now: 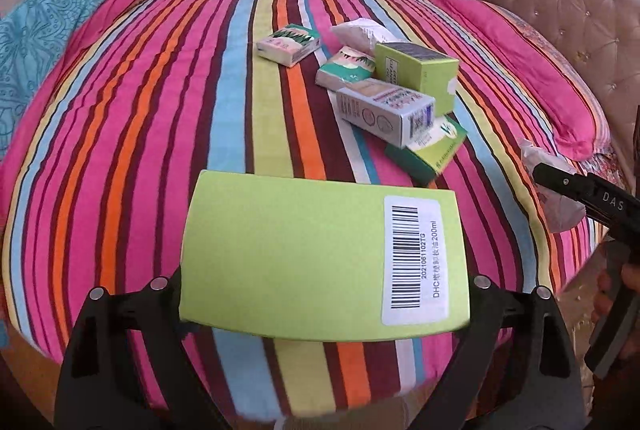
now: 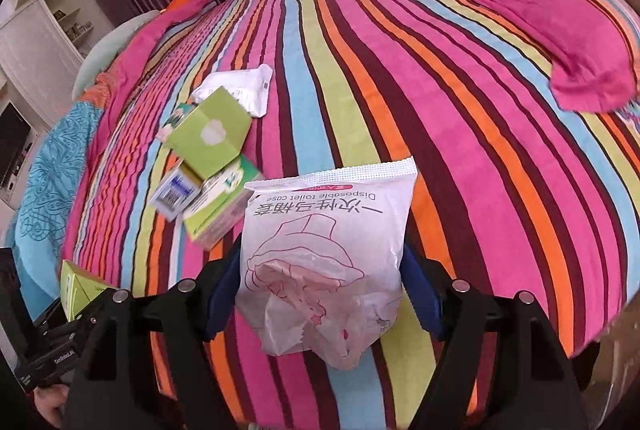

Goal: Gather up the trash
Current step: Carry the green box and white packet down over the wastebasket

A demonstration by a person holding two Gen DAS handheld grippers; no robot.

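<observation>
while my left claw (image 1: 324, 294) pinches the green box (image 1: 320, 254) | light, stiff, grip flat sides | right claw (image 2: 320, 294) squeezes the plastic packet (image 2: 324, 262) | soft, slippery, hold mid-body

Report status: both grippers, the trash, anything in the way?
Left gripper clamps lime-green box. Right gripper clamps white packet. More boxes left on striped bed. Nothing blocking.

Boxes (image 1: 396, 98) clustered on bed (image 1: 160, 110)

Lime-green box (image 1: 304, 254), rainbow-striped bedspread (image 1: 140, 150)
</observation>
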